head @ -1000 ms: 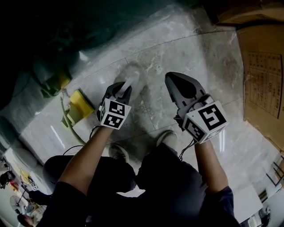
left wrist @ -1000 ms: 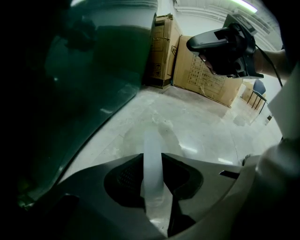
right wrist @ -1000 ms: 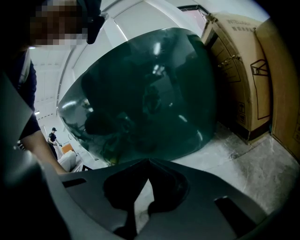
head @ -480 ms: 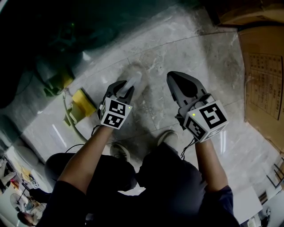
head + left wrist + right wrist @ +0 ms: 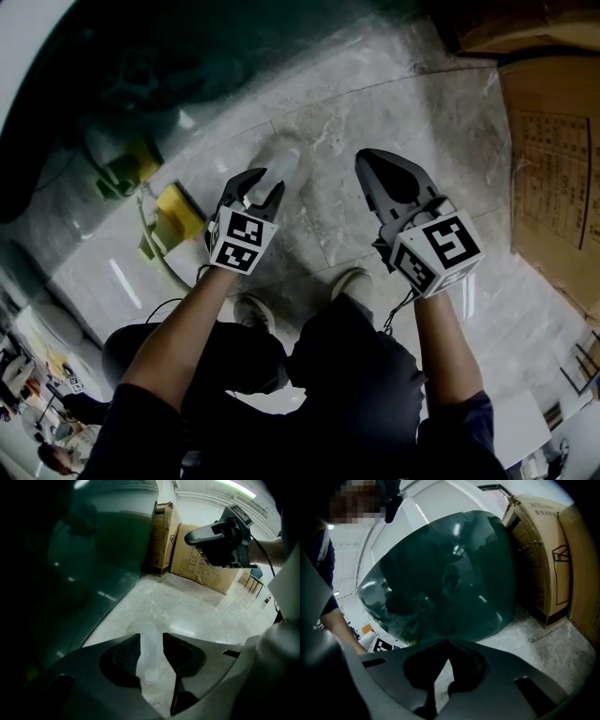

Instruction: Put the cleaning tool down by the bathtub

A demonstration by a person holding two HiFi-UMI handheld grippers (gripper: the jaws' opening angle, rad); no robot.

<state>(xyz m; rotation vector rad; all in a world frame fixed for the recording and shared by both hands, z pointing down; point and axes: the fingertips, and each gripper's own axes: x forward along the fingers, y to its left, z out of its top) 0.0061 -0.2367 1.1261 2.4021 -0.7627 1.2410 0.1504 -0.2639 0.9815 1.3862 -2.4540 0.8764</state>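
The cleaning tool (image 5: pixel 282 160), a pale translucent piece, lies on the marble floor beside the dark green bathtub (image 5: pixel 169 56). My left gripper (image 5: pixel 265 185) hangs just above its near end. Its jaws have just been opening and stand apart. In the left gripper view the tool (image 5: pixel 149 654) shows in the gap of the left gripper (image 5: pixel 151 637), and neither pad presses on it. My right gripper (image 5: pixel 367 159) is shut and empty, to the right of the tool. In its own view the right gripper (image 5: pixel 449 640) points at the bathtub (image 5: pixel 450 573).
A yellow sponge tool with a green handle (image 5: pixel 176 216) and another green-yellow item (image 5: pixel 127 161) lie left by the tub. Cardboard boxes (image 5: pixel 553 159) stand along the right and far side. The person's shoes (image 5: pixel 352 281) are just below the grippers.
The left gripper's jaws have spread and let go of the pale tool, which now rests on the floor. The left gripper has lifted a little. The right gripper has stayed put.
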